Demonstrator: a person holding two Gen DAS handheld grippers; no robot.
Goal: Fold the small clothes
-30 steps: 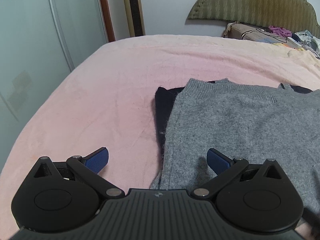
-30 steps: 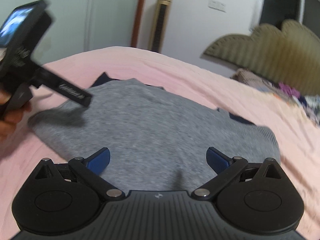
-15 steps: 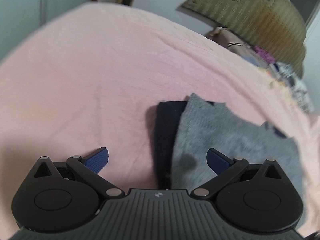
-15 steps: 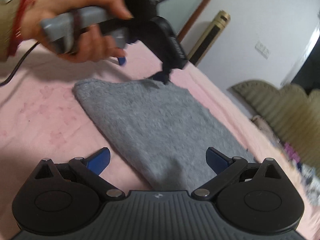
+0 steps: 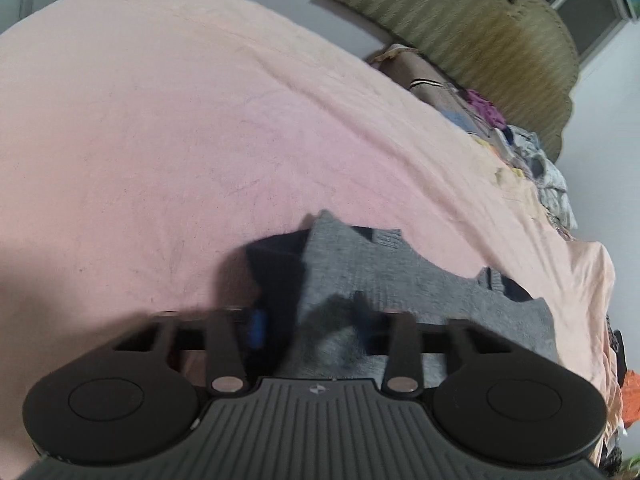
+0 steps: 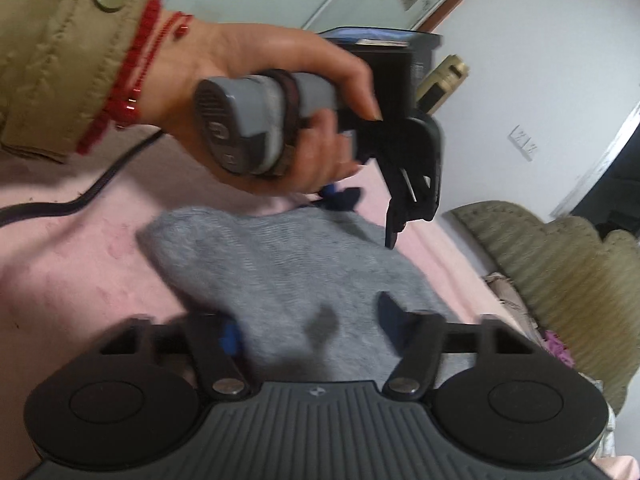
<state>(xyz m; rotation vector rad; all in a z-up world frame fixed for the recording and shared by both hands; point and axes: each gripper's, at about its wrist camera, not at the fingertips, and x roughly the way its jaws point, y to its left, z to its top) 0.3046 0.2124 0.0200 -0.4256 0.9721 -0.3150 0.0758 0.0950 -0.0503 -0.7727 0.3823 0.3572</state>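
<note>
Both claws, left (image 5: 310,326) and right (image 6: 310,326), have just been closing over the fuzzy grey knit (image 6: 280,276), ungripped.

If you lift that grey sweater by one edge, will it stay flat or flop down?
Probably flop: the grey sweater is soft knit, lying limp on the pink blanket. It likely won't slide easily, since both look fuzzy. The dark layer beneath might drag along.

Both grippers' blue pads (image 5: 256,328) are motion-blurred. The grey sweater's (image 6: 280,272) near edge hides behind the right gripper (image 6: 308,330). The far clothes pile (image 5: 536,160) is too small to sort.
</note>
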